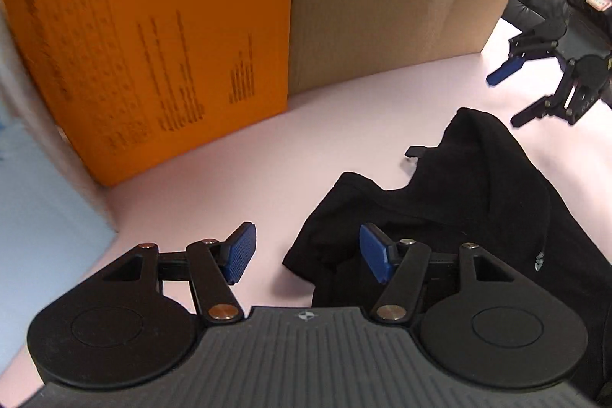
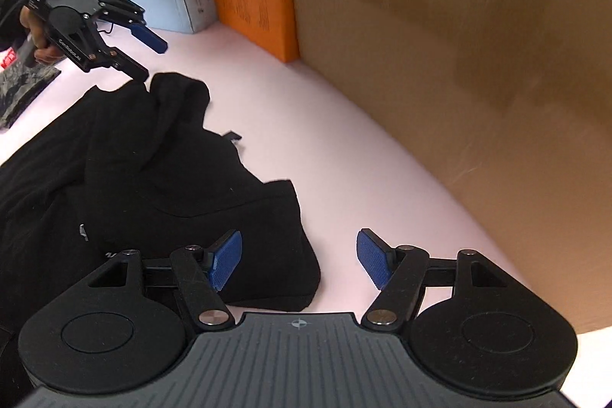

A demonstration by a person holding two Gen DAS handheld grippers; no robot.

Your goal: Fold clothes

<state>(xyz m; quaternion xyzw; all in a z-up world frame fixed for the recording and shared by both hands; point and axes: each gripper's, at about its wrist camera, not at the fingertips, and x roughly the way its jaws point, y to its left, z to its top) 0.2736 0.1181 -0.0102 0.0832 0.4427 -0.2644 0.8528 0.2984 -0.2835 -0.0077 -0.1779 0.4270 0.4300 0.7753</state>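
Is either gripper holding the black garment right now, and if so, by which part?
Nothing is held. The left gripper and right gripper are both open, each at an edge of the black garment, with no cloth pinched between their pads.

Even, soft indoor light, bright on the pale pink table (image 1: 344, 109). The black garment (image 2: 134, 171) is so dark its folds barely show. Fisheye bending curves the table edge and the cardboard box (image 2: 459, 44). Print on the orange box (image 1: 153, 37) is smeared by blur, frame corners vignetted
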